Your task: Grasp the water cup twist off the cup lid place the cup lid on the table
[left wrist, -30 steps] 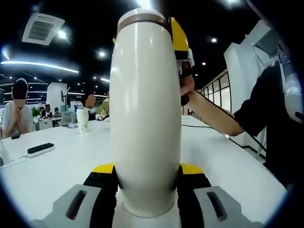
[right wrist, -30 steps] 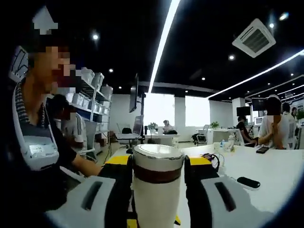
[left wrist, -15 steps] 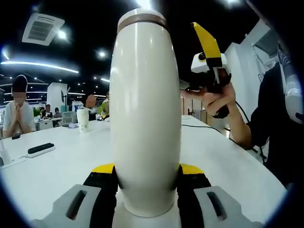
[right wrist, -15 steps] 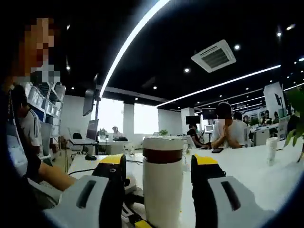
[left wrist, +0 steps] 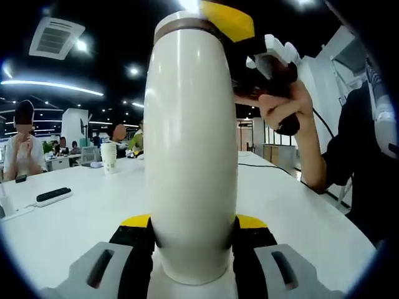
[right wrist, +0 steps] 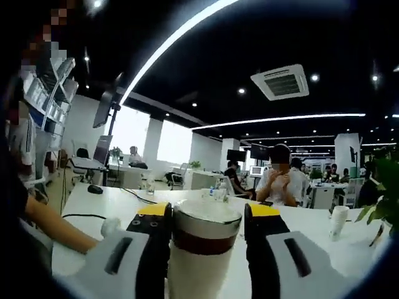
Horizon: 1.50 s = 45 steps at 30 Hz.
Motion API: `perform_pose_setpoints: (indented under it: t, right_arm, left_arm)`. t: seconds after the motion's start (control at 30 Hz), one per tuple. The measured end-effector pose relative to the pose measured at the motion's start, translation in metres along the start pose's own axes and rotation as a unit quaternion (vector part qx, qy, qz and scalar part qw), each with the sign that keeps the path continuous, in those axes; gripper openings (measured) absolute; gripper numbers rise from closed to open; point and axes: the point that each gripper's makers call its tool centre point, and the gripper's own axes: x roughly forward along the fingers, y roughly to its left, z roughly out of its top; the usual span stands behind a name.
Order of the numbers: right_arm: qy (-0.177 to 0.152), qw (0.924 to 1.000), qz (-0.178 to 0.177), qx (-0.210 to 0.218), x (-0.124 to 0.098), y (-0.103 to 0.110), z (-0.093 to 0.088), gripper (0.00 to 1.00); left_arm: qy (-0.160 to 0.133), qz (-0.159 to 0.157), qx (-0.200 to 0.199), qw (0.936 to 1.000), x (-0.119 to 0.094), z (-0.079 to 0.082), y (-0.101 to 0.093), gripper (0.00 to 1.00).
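A tall cream water cup (left wrist: 190, 156) stands upright on the white table (left wrist: 81, 224), and my left gripper (left wrist: 192, 223) is shut on its lower body, a yellow pad pressed to each side. The cup lid (left wrist: 186, 23), a cap with a brown band, sits on top. My right gripper (left wrist: 232, 22) comes in from the right at lid height, held by a hand (left wrist: 283, 106). In the right gripper view the cup lid (right wrist: 206, 219) sits tight between the jaws of my right gripper (right wrist: 207, 213), and both pads touch its sides.
On the table behind the cup stand a paper cup (left wrist: 108, 157) and a black flat device (left wrist: 53, 195). Another paper cup (right wrist: 338, 219) and a green plant (right wrist: 381, 199) are at the right. A cable (right wrist: 81, 216) runs across the table. People sit at the far side.
My right gripper let go of the lid, swung away to the right with its jaws apart, then came back and closed on the lid again. The left gripper and cup stayed still.
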Motion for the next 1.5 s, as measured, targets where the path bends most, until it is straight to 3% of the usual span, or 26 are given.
perform_pose_setpoints:
  t: [0.13, 0.27, 0.4, 0.57, 0.67, 0.8, 1.0, 1.13, 1.23, 1.3, 1.33, 1.4, 1.5]
  right_arm:
    - [-0.001, 0.9995, 0.030, 0.007, 0.001, -0.002, 0.001, 0.47]
    - [-0.007, 0.9943, 0.106, 0.008, 0.001, 0.004, 0.002, 0.47]
    - [-0.010, 0.9788, 0.203, 0.026, 0.000, 0.007, 0.002, 0.47]
    - [-0.018, 0.9520, 0.305, 0.021, -0.001, 0.012, 0.000, 0.47]
    - [-0.013, 0.9445, 0.327, 0.031, 0.002, 0.010, -0.001, 0.47]
    - [-0.016, 0.9412, 0.336, 0.028, 0.002, 0.013, -0.002, 0.47]
    - [-0.009, 0.9492, 0.312, 0.043, 0.001, 0.015, -0.007, 0.48]
    - [-0.009, 0.9601, 0.267, 0.085, -0.003, 0.011, -0.009, 0.63]
    - [-0.033, 0.9722, 0.208, 0.102, -0.009, 0.005, -0.002, 0.63]
    - [-0.044, 0.9842, 0.141, 0.097, -0.015, 0.000, 0.002, 0.63]
    - [-0.051, 0.9899, 0.090, 0.097, -0.018, -0.003, 0.004, 0.63]
    - [-0.049, 0.9946, 0.026, 0.088, -0.026, -0.002, 0.004, 0.62]
    - [-0.046, 0.9971, -0.026, 0.054, -0.031, 0.002, 0.002, 0.59]
  left_arm:
    - [0.000, 0.000, 0.000, 1.0000, 0.000, 0.000, 0.000, 0.50]
    - [-0.001, -0.002, 0.001, 1.0000, 0.000, 0.000, 0.001, 0.50]
    - [-0.002, -0.002, 0.002, 1.0000, -0.001, 0.000, 0.003, 0.50]
    - [-0.002, -0.002, 0.003, 1.0000, 0.000, 0.000, 0.001, 0.50]
    - [-0.002, -0.001, 0.001, 1.0000, 0.000, 0.000, 0.003, 0.50]
    - [-0.001, -0.001, -0.001, 1.0000, -0.001, 0.000, 0.003, 0.50]
    - [-0.001, -0.001, -0.001, 1.0000, -0.001, 0.000, 0.002, 0.50]
    - [-0.001, -0.001, -0.001, 1.0000, -0.001, 0.000, 0.001, 0.50]
    - [-0.001, -0.001, -0.001, 1.0000, 0.000, 0.000, 0.000, 0.50]
    - [-0.002, -0.001, 0.000, 1.0000, 0.000, 0.000, 0.000, 0.50]
    - [-0.001, -0.001, -0.001, 1.0000, 0.000, 0.000, 0.000, 0.50]
    - [-0.001, -0.001, -0.001, 1.0000, 0.000, 0.000, 0.001, 0.50]
    - [-0.001, 0.000, -0.001, 1.0000, 0.000, 0.000, 0.001, 0.50]
